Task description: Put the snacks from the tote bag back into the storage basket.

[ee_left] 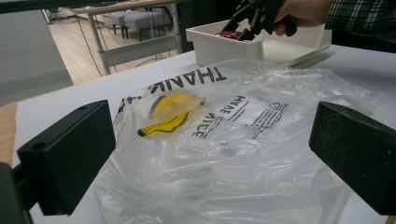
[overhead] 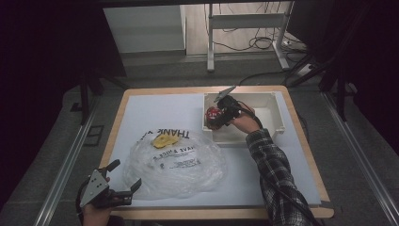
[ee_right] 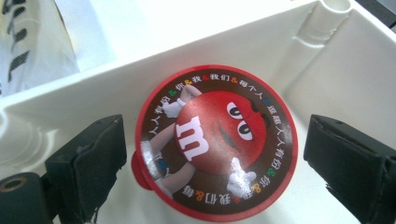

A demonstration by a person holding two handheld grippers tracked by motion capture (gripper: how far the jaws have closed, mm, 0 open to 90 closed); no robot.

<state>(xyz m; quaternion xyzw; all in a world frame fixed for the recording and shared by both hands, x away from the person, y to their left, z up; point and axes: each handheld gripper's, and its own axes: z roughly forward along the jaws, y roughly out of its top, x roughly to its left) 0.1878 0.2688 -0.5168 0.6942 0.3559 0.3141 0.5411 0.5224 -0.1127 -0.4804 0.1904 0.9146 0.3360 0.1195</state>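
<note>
Between the two black jaws of the right gripper (ee_right: 215, 158) sits a round red container (ee_right: 216, 142), its lid printed with a red candy character and a ring of small coloured characters. The jaws stand wide, one to each side of the lid, each with a gap between its pad and the red rim — neither touches it. The container rests inside a white plastic bin (ee_right: 327, 79), close to the bin's wall beyond the jaws, with a moulded corner post up and off to one side. In the high view the right gripper (overhead: 217, 114) is angled down into the near-left corner of the bin (overhead: 277, 123), the hand (overhead: 244, 123) behind it and a plaid sleeve (overhead: 275, 167) running back from it.

The left gripper (ee_left: 212, 154) also has its jaws spread wide, holding nothing. Just ahead of them and between them lies a crumpled clear plastic bag (ee_left: 243, 140) printed with "THANK" in black letters and a yellow shape (ee_left: 170, 112); whether that yellow patch is print or something inside the bag is hard to tell from here. Farther out past the bag stands the white bin (ee_left: 224, 46), with the other gripper reaching into it. From above, the left gripper (overhead: 123, 180) hovers at the near-left edge of the table (overhead: 113, 141), its jaw tips just beside the bag's (overhead: 174, 162) edge, over the white sheet (overhead: 155, 110) that covers the tabletop.
</note>
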